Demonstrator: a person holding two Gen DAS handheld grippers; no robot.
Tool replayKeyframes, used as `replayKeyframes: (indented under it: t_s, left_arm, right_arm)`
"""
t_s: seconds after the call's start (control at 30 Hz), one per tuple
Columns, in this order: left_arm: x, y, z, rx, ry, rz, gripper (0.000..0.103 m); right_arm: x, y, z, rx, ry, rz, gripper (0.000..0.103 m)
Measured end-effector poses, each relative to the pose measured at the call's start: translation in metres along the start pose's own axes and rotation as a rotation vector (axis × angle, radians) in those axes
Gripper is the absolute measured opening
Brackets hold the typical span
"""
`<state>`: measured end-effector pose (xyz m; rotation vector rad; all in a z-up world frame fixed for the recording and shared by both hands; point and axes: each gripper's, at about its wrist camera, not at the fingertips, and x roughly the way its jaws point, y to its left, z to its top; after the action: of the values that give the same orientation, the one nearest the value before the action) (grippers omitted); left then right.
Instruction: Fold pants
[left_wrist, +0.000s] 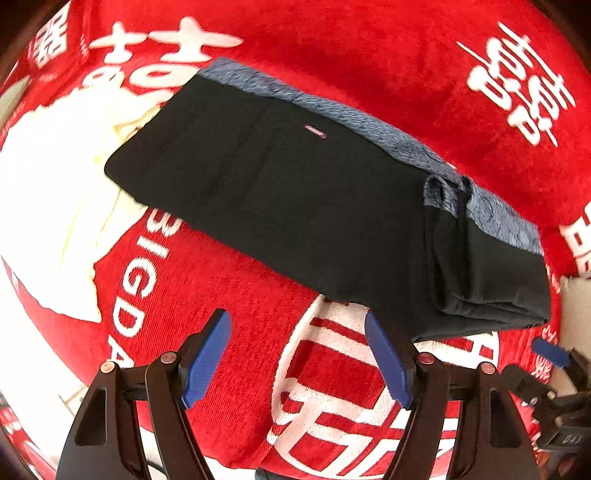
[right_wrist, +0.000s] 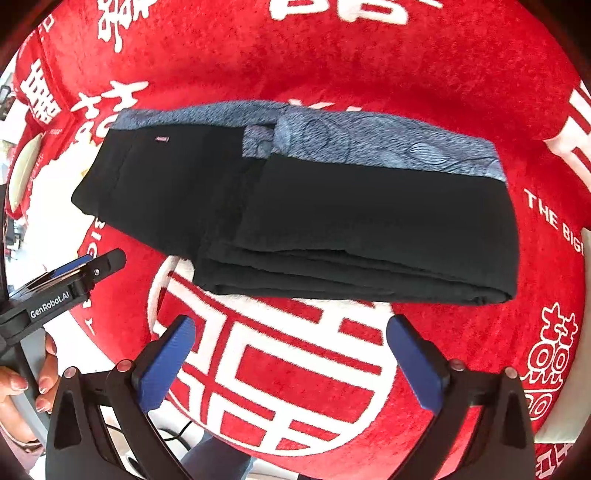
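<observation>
The black pants (left_wrist: 314, 206) with a blue-grey patterned waistband (left_wrist: 369, 125) lie folded in a flat stack on the red blanket. They also show in the right wrist view (right_wrist: 332, 221), with the waistband (right_wrist: 369, 140) along the far edge. My left gripper (left_wrist: 299, 354) is open and empty, just in front of the stack's near edge. My right gripper (right_wrist: 291, 358) is open and empty, a little short of the fold edge. The left gripper (right_wrist: 85, 269) shows at the left of the right wrist view, and a blue pad of the right gripper (left_wrist: 550, 350) at the right of the left wrist view.
A red blanket (left_wrist: 369, 55) with white characters and lettering covers the surface. A pale cream cloth (left_wrist: 85, 206) lies to the left of the pants. A hand (right_wrist: 22, 387) holds the left gripper's handle. The blanket's edge is near the bottom left (right_wrist: 110, 428).
</observation>
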<state>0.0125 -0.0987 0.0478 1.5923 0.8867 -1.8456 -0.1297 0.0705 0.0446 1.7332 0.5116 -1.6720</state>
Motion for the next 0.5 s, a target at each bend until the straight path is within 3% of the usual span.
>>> replayKeyframes:
  t_s: [0.2, 0.5]
  left_arm:
    - [0.0, 0.035, 0.008, -0.09, -0.012, -0.023, 0.076]
    - [0.01, 0.082, 0.032, -0.252, -0.02, -0.088, 0.076]
  right_arm:
    - [0.007, 0.009, -0.001, -0.024, 0.032, -0.012, 0.103]
    - [0.013, 0.012, 0.028, -0.026, -0.005, -0.054, 0.103]
